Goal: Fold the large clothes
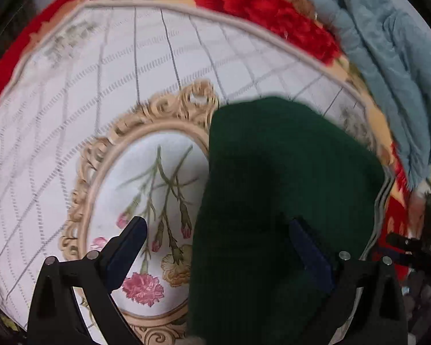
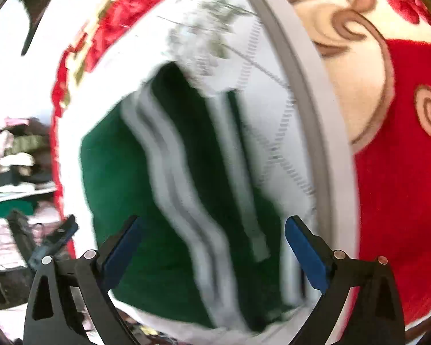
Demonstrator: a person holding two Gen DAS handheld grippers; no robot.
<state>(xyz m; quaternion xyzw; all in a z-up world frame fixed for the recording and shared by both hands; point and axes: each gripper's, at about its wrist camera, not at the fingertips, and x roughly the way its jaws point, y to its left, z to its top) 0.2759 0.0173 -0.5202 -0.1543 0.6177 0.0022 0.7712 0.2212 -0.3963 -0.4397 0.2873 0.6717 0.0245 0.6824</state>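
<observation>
The right claw (image 2: pixel 212 247) hangs spread wide and empty above the striped green garment (image 2: pixel 146 201), as does the left claw (image 1: pixel 218 247) nearby, suggesting a fold on the white floral cover (image 1: pixel 100 86) was just released; next, regrasp an edge.

The right tool (image 2: pixel 212 247) hangs over a dark green garment (image 2: pixel 135 201) with white stripes, its blue-padded jaws spread wide with nothing pressed between them. The garment lies on a white quilted cover (image 2: pixel 275 109) over a red flowered blanket (image 2: pixel 402 172). The picture is motion-blurred.
</observation>
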